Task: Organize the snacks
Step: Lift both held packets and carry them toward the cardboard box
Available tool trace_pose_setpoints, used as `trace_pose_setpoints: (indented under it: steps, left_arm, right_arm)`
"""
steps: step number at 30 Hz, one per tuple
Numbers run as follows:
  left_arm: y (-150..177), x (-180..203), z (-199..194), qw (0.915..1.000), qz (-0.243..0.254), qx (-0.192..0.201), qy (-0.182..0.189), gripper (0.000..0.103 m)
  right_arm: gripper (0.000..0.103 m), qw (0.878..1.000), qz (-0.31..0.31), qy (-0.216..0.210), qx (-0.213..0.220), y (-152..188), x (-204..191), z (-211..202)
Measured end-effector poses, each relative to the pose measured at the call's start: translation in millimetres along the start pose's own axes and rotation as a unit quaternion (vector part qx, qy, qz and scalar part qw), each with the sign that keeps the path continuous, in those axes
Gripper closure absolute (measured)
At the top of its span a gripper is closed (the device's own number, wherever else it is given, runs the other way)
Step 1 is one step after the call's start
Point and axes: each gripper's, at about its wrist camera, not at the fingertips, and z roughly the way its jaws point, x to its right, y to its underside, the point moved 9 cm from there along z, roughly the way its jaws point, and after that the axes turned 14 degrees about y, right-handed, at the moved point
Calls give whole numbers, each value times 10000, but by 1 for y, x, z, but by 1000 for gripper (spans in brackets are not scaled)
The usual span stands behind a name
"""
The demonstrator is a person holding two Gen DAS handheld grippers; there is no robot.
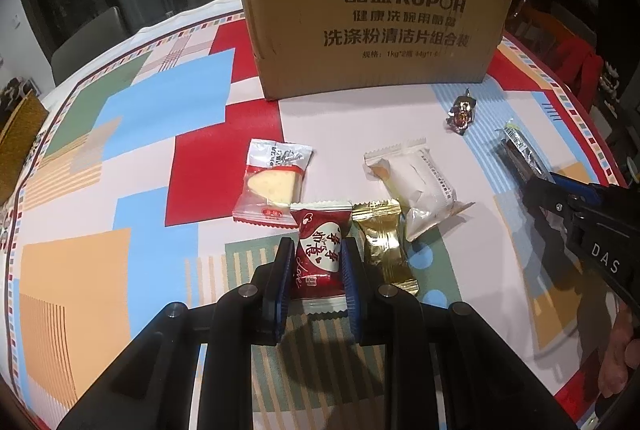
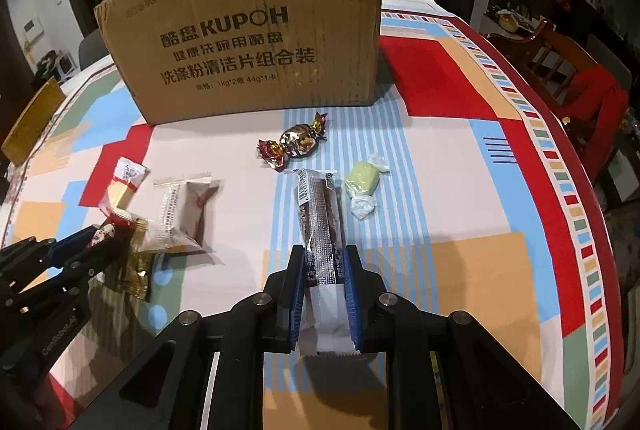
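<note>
A: Red snack (image 1: pixel 319 261)?
B: On the bench (image 1: pixel 160 270), clamped in the left hand-held gripper (image 1: pixel 316 250) — gold packet (image 1: pixel 384 248) touching it on the right.
A: Right hand-held gripper (image 2: pixel 325 255)?
B: Closed on the silver bar (image 2: pixel 320 226), bar lying on the bench.
A: Rest?
B: Green candy (image 2: pixel 362 180) just beside the bar, foil candy (image 2: pixel 298 144) behind, box (image 2: pixel 256 42) at the back.

Ahead of me the cardboard box (image 2: pixel 256 30) blocks the way; open tablecloth (image 2: pixel 460 190) lies right of the green candy (image 2: pixel 362 182).
</note>
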Motion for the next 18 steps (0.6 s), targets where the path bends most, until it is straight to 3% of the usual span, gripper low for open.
trace_pose_setpoints:
  steps: [18]
  left_arm:
    - [-15,-5,-23,9997,-107,222,-68,79]
  right_arm:
    - [83,9998,18,-61,211,-17,-4,-25]
